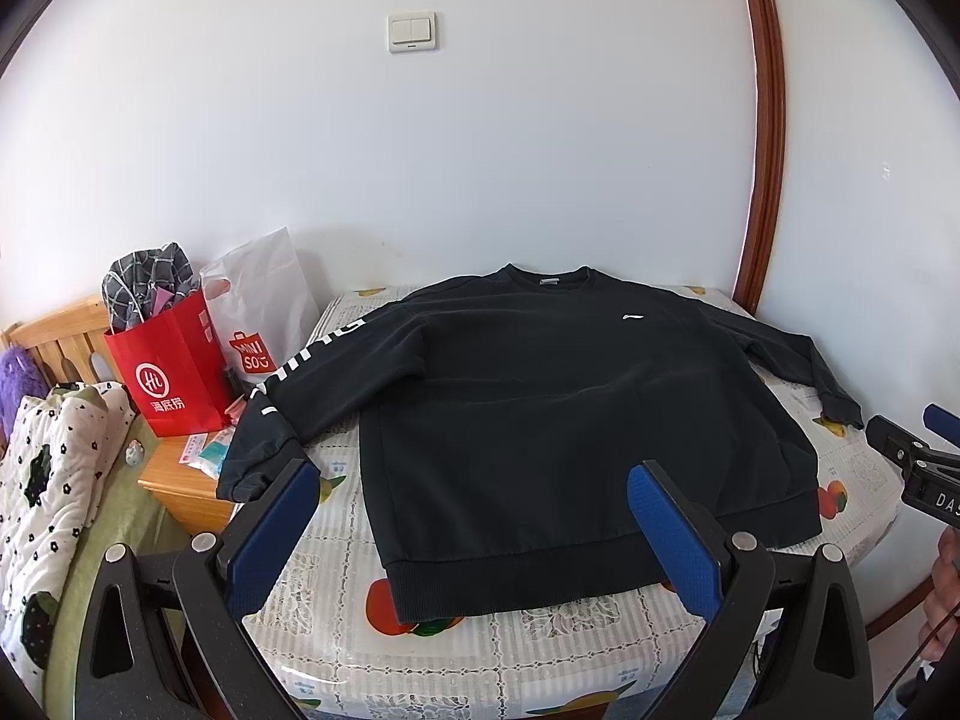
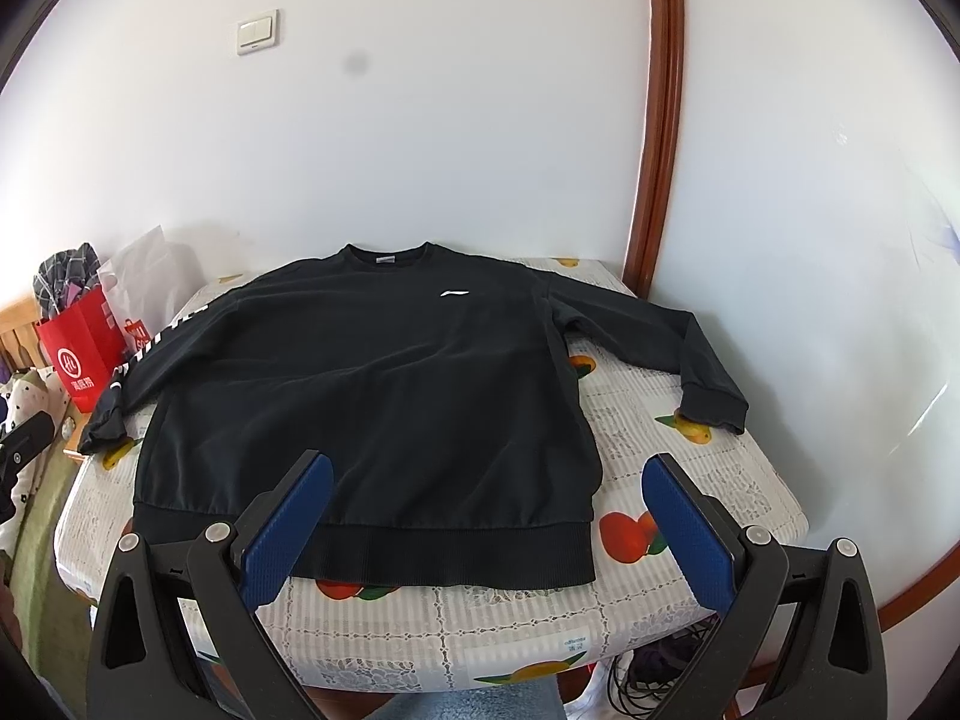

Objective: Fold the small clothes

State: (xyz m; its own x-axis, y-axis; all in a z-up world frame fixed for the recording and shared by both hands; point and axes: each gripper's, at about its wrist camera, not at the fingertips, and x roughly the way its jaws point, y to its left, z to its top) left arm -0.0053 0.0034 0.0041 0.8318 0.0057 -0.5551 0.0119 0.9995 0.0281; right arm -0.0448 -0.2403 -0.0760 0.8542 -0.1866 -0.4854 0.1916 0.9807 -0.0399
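Note:
A black sweatshirt (image 1: 540, 408) lies flat and face up on the table (image 1: 336, 546), collar at the far side, hem toward me, both sleeves spread out. Its left sleeve with white lettering (image 1: 300, 378) hangs over the table's left edge. My left gripper (image 1: 474, 474) is open and empty, hovering above the hem. In the right wrist view the sweatshirt (image 2: 372, 396) fills the middle of the table (image 2: 690, 480), and my right gripper (image 2: 487, 468) is open and empty above the hem's right half. The right gripper also shows in the left wrist view (image 1: 918, 456) at the right edge.
A red paper bag (image 1: 171, 372) and a white plastic bag (image 1: 264, 306) stand on a wooden nightstand (image 1: 180, 492) left of the table. A bed with a spotted quilt (image 1: 54, 492) lies further left. The wall is right behind the table. Cables (image 2: 648, 678) hang under its front right.

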